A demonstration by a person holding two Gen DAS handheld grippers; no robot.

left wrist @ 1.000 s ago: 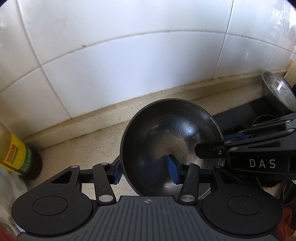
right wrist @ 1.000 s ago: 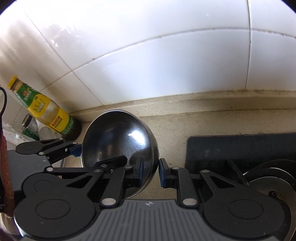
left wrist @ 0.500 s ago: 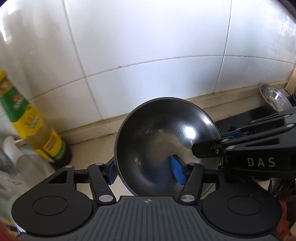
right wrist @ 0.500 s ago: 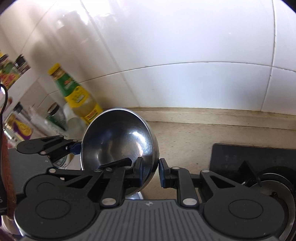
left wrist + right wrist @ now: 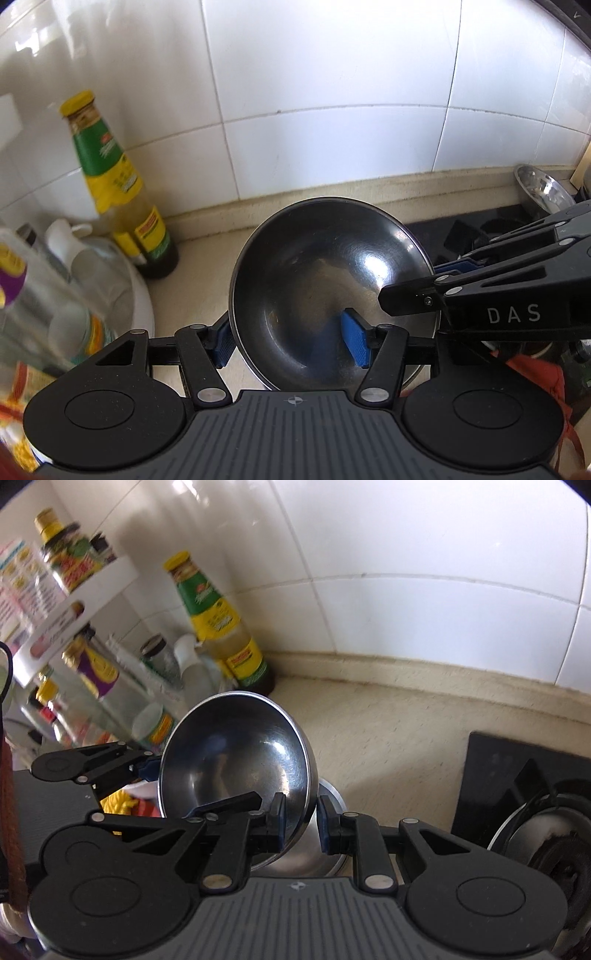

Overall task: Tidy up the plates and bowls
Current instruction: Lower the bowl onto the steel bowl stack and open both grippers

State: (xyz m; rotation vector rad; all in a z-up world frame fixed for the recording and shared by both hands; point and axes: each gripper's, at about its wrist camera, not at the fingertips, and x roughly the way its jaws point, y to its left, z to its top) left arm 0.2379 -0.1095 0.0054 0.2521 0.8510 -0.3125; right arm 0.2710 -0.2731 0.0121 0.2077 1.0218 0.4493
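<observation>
Over the tan counter, right of the bottle, the right gripper clenches the bowl rim while the left gripper straddles it slack, mid-carry; next likely needs a clear set-down spot.

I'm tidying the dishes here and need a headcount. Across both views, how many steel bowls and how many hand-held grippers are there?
Steel bowls: 3, one held, one beneath it, one beside the stove
Hand-held grippers: 2, left, right
Total: 5

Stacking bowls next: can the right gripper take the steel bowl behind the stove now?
Probably not yet: the right gripper is shut on the held bowl's rim; the far bowl sits by the wall.
</observation>
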